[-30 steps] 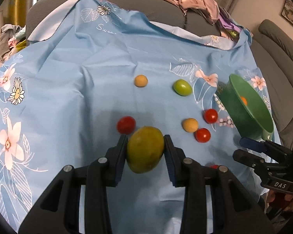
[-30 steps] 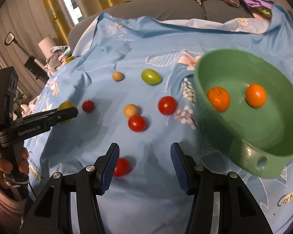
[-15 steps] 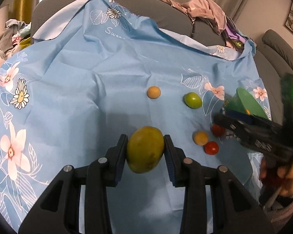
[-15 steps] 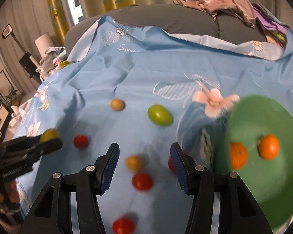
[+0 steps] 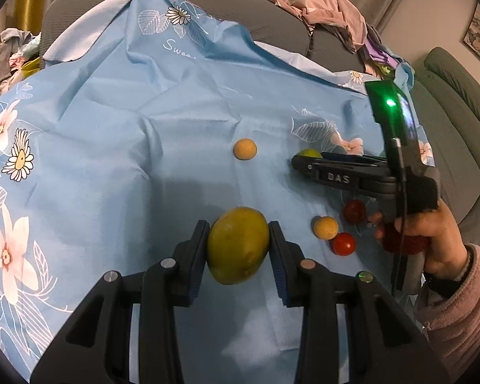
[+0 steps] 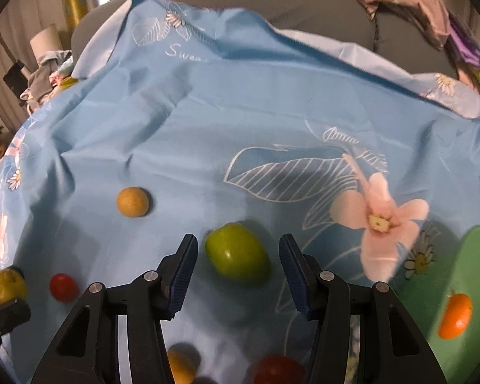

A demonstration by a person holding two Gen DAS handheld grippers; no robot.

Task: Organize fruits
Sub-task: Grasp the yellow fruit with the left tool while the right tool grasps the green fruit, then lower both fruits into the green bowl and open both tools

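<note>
My left gripper (image 5: 238,228) is shut on a yellow-green mango (image 5: 238,246), held above the blue flowered cloth (image 5: 112,128). My right gripper (image 6: 238,240) straddles a green fruit (image 6: 236,254) lying on the cloth. Its jaws are closing, and a gap still shows between each pad and the fruit. In the left wrist view the right gripper (image 5: 299,161) reaches in from the right, half covering that green fruit (image 5: 308,153). A green bowl (image 6: 476,262) at the right edge holds an orange (image 6: 456,315).
Loose on the cloth lie two tan round fruits (image 5: 245,148) (image 5: 325,228) and two red tomatoes (image 5: 344,244) (image 5: 354,211), plus another tomato (image 6: 63,287). A person's hand (image 5: 432,240) holds the right gripper. A grey sofa back with piled clothes (image 5: 329,16) rises behind.
My right gripper has swung left, away from the green bowl, and come down around the green fruit. The left gripper keeps its hold on the mango and has barely moved.
</note>
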